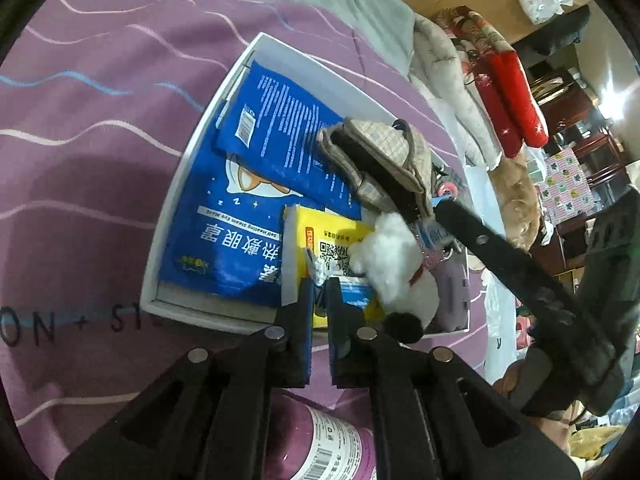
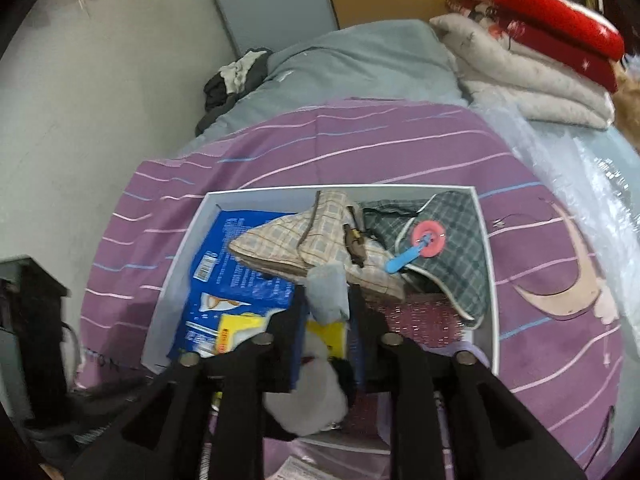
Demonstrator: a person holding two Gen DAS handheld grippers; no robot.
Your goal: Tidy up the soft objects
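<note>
The fluffy white plush [image 1: 396, 268] lies in the white box [image 1: 208, 128] on the purple bedspread [image 1: 100, 100], its long axis slanting from pale head to black tail. The right gripper [image 2: 326, 320], fingers spread, straddles it, hiding its middle. The left gripper [image 1: 320, 300], nearly closed, pinches a crinkly clear wrapper [image 1: 318, 268] on the yellow pack [image 1: 340, 248].

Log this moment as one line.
left gripper: nearly shut over yellow packet | right gripper: open above white plush dog | white box: filled

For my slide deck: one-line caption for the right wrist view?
Right gripper open above a white box of plaid pouches, blue packets and a white plush toy on a purple bedspread.
</note>
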